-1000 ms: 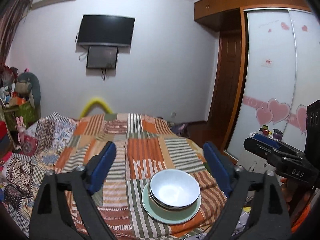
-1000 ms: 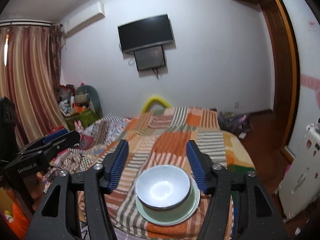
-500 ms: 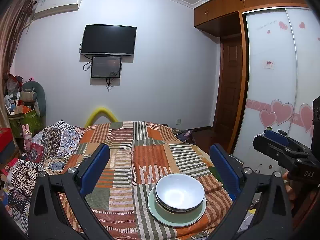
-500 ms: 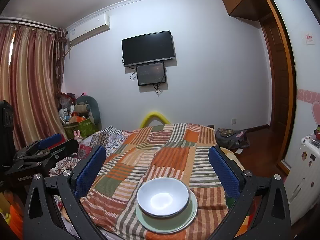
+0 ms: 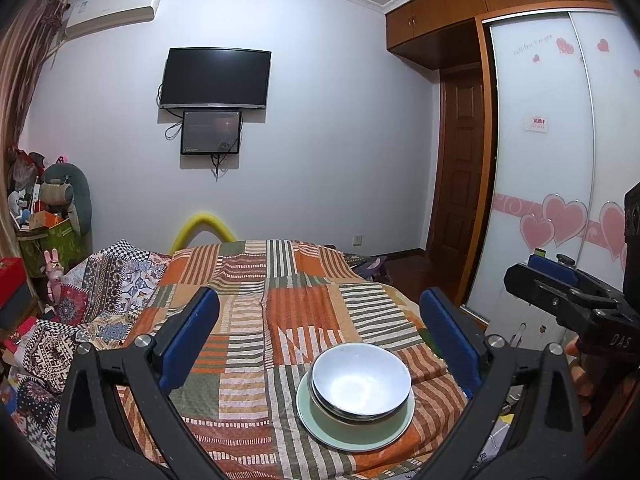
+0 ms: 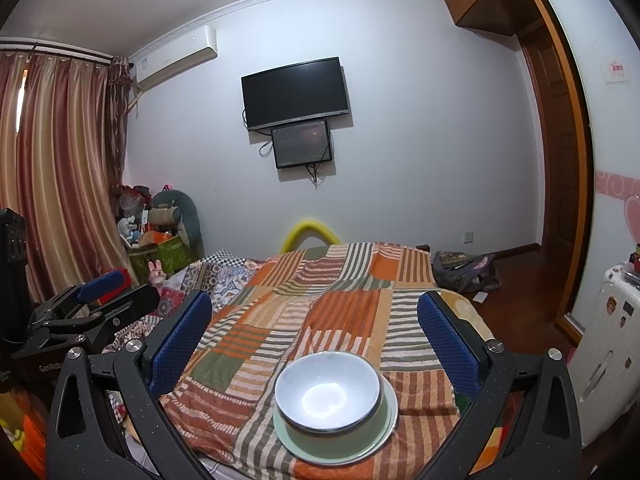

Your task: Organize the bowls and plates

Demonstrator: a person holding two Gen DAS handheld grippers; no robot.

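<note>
A white bowl (image 5: 361, 382) sits nested in another bowl on a pale green plate (image 5: 316, 420), on the near end of a striped bedspread. The stack also shows in the right wrist view, with the bowl (image 6: 327, 394) on the plate (image 6: 304, 446). My left gripper (image 5: 325, 338) is open and empty, held above and behind the stack. My right gripper (image 6: 316, 334) is open and empty, also back from the stack. Each gripper shows at the edge of the other's view.
The striped orange and green bedspread (image 5: 256, 320) covers the bed. A patterned quilt (image 5: 80, 304) lies at its left. A white wardrobe (image 5: 540, 200) stands at the right, a white suitcase (image 6: 608, 344) by the bed, and clutter (image 6: 156, 236) in the left corner.
Both grippers have lifted and pulled back from the bowl stack, and the right gripper's jaws have opened wider. The bowls and plate have stayed in place.
</note>
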